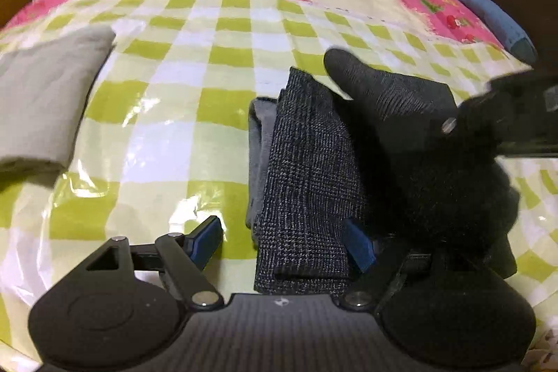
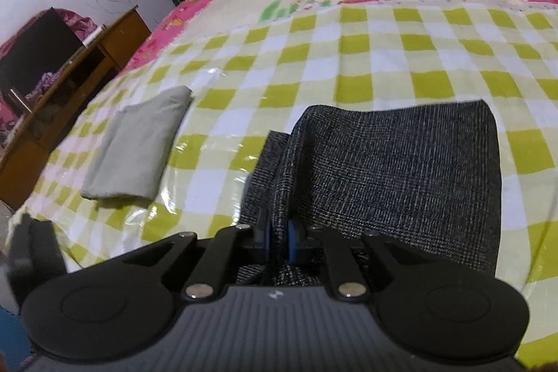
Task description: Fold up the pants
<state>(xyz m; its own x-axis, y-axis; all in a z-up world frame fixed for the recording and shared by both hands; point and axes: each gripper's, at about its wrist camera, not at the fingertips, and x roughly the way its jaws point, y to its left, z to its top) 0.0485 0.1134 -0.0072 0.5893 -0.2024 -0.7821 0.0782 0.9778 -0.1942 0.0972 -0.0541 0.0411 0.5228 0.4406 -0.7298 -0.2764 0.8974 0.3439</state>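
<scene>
The right tool (image 2: pixel 278 241) was clamped on a fold of the dark pants (image 2: pixel 401 183), lying lower centre on the checked bed (image 2: pixel 383 58); the left tool (image 1: pixel 284 237) stood apart, straddling them.

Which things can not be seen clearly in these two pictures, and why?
- Left wrist view: the right part of the dark pants is hidden by a blurred gloved hand.
- Right wrist view: the pants' near edge is covered by the right gripper.
- Right wrist view: the grey folded cloth is blurred.
</scene>
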